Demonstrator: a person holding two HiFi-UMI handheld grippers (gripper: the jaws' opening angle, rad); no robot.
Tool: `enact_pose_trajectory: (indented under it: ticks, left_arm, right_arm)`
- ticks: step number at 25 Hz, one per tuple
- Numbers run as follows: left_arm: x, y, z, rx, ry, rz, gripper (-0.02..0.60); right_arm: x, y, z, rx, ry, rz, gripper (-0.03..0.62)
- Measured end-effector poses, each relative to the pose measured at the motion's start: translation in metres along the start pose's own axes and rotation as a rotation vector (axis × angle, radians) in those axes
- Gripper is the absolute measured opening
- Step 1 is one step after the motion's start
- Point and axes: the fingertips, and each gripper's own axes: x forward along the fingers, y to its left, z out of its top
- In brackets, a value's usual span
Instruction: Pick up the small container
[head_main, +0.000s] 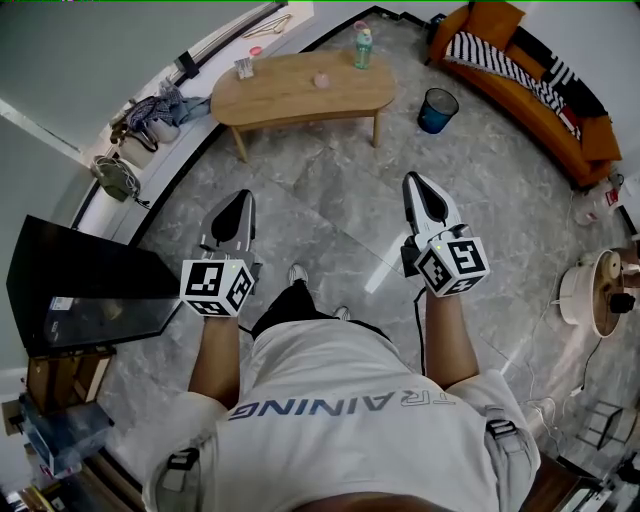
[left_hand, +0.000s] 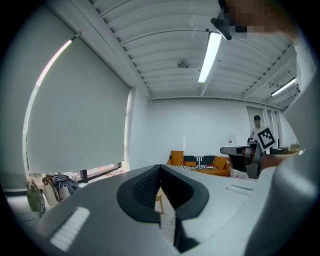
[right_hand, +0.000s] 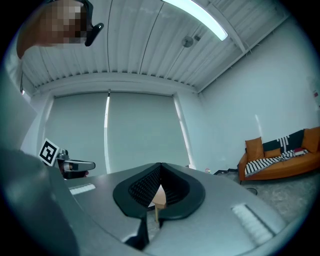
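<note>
Okay, quick update from my end of the link. Both tools are held out over the grey marble-tile floor (head_main: 330, 200), side by side and pointing toward the kidney-shaped light wooden counter (head_main: 290, 100) at the far side of the room. Neither one is anywhere near it.

The left tool (head_main: 244, 195) is clenched. In its own view the black ribbed pads meet at the tips and nothing is caught between them; I can only see a bit of floor and a counter leg through the slot below. The right tool (head_main: 414, 178) is the same: clamped tight and empty, with just a sliver of wood showing through the gap.

The small pink container (head_main: 321, 80) is sitting on the counter, roughly mid-top, untouched and well apart from both tools. A clear greenish plastic bottle (head_main: 362, 46) stands upright toward the counter's right end, near the back edge. There's also some small grey object (head_main: 244, 67) at the left end that I can't identify from here.

Off to the right of the counter a round blue bin (head_main: 437, 110) sits on the floor. Beyond it is a long orange sofa (head_main: 530, 85) with a black-and-white striped throw (head_main: 490, 55) on the seat.
</note>
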Motion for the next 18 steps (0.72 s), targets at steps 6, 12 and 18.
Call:
enact_pose_trajectory:
  ticks: [6,12,18]
  left_arm:
    - [0.042,0.027,-0.008,-0.025,0.012,-0.013,0.000]
    - [0.113,0.064,-0.002,-0.055,0.008,-0.023,0.000]
    - [0.178,0.115,0.003,-0.080,0.029,-0.041,0.000]
  right_arm:
    - [0.043,-0.012,-0.005,0.001,0.021,0.011,0.014]
    - [0.113,-0.033,0.001,-0.042,0.055,0.019,0.014]
    - [0.194,-0.051,0.003,-0.036,0.079,0.005,0.014]
